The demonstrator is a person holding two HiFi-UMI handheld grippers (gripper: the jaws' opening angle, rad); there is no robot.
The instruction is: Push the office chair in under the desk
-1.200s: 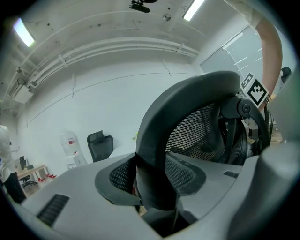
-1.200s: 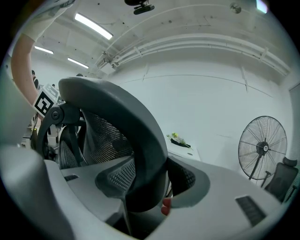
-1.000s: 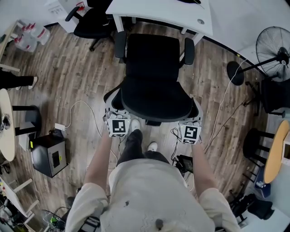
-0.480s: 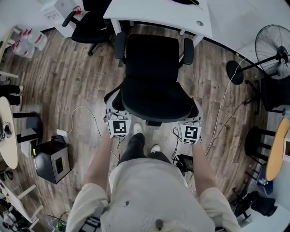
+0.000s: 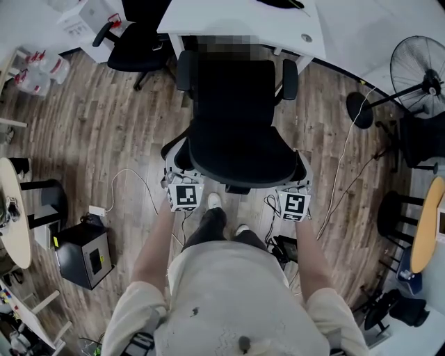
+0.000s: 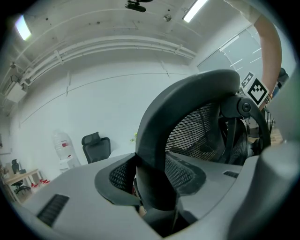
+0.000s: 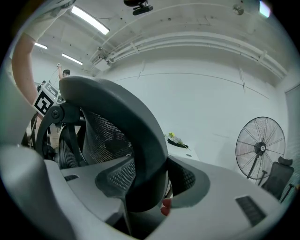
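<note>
The black office chair (image 5: 233,90) faces the white desk (image 5: 243,21), its seat front at the desk's edge and its mesh backrest (image 5: 240,149) towards me. My left gripper (image 5: 179,174) is shut on the backrest's left rim (image 6: 154,154), which fills the gap between its jaws. My right gripper (image 5: 297,182) is shut on the right rim (image 7: 145,159) the same way. Both grippers point nearly level at the chair, one at each side of the backrest. In the left gripper view the left gripper (image 6: 151,190) shows the rim held; in the right gripper view the right gripper (image 7: 149,190) does too.
A second black chair (image 5: 135,42) stands left of the desk. A standing fan (image 5: 417,66) and a dark stool (image 5: 393,219) are at the right. A black box (image 5: 82,256) and white cables (image 5: 132,182) lie on the wooden floor at the left. Round tables (image 5: 14,208) flank both sides.
The chair and both grippers have moved forward towards the desk, and the person has stepped after them. The grips on the backrest look unchanged.
</note>
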